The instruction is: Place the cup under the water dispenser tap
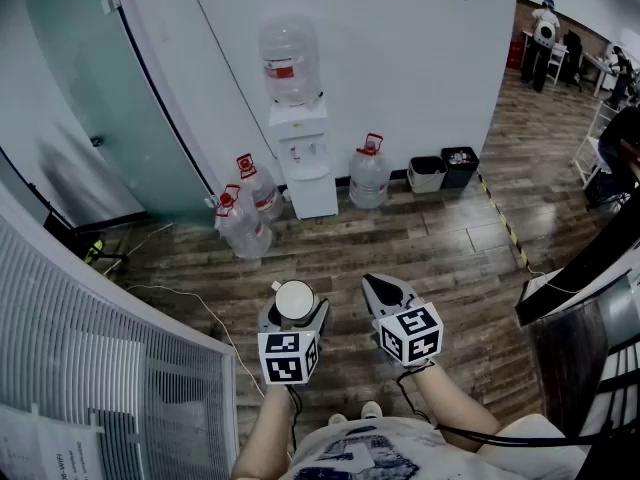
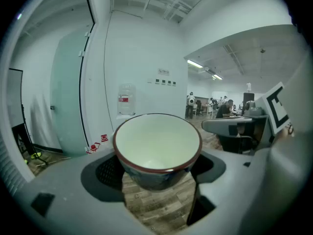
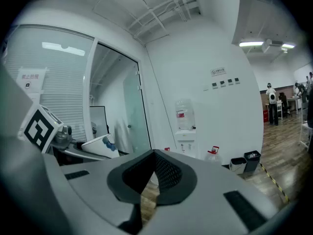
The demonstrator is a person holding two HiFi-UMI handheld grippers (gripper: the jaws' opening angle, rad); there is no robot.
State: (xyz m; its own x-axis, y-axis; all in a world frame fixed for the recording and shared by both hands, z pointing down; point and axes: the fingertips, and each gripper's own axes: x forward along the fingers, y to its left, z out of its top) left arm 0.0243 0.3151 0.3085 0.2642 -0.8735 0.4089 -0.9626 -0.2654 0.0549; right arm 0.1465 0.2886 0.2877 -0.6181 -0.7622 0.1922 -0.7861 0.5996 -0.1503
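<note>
Cup [image 1: 294, 299], white inside with a dark red rim, stands upright and empty between the wide-spread jaws of the left hand-held gripper [image 1: 293, 318]. The jaws grasp it by its sides and hold it above the wooden floor [image 1: 440, 238], well apart from the water dispenser [image 1: 305, 163] and facing it. The white dispenser stands against a white wall [image 1: 430, 68] and carries a clear bottle [image 1: 290, 58] with a red label on top. The right hand-held gripper [image 1: 388, 293] is also held well back from the dispenser, a little to the dispenser's right. Its jaws are clenched together with nothing between them. Each tool bears a black-and-white marker cube, the left cube [image 1: 289, 356] and the right cube [image 1: 412, 332] both on the side away from the dispenser. Just right of the dispenser a spare water bottle [image 1: 368, 175] with a red cap stands on the floor. Farther right along the wall are a pale bin [image 1: 427, 174] and a dark bin [image 1: 460, 166]. Left of the dispenser two more red-capped bottles [image 1: 258, 184] [image 1: 242, 226] stand near each other, and beyond them is a frosted glass door [image 1: 110, 98]. Far to the dispenser's right, people [image 1: 545, 28] are at tables in an open office.
</note>
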